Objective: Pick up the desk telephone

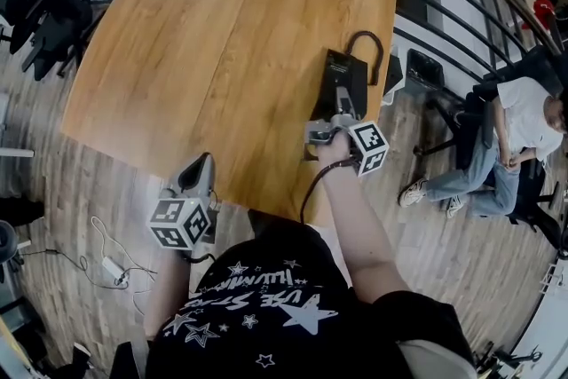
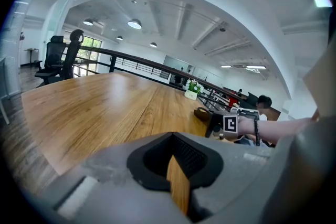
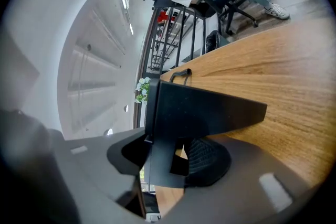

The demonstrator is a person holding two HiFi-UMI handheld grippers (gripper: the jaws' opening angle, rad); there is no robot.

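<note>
The right claw (image 3: 170, 157) fills the foreground of its own view, its two dark pads set either side of the near end of the black telephone (image 3: 205, 107). It looks clenched on that end. The left pad lies against the phone's upright plate and the right pad bears on the lower part, though a sliver of wood shows beside the right pad, so the grip may not be fully firm.

The telephone lies on the wooden surface (image 3: 294, 76). In the head view it sits close to the surface's right edge, with its near end towards the person and a dark cord (image 1: 366, 44) looping out beyond its far end.

The left claw (image 2: 176, 165) hangs off the surface's near edge, well apart from the phone. Its pads are drawn together to a thin slit with nothing between them.

The step in hand seems to be securing the grasp, and the lift has not begun. The next move likely calls for a firm squeeze and then a straight rise, watching that the wedge-shaped body does not pivot between the pads or drag on its cord.
</note>
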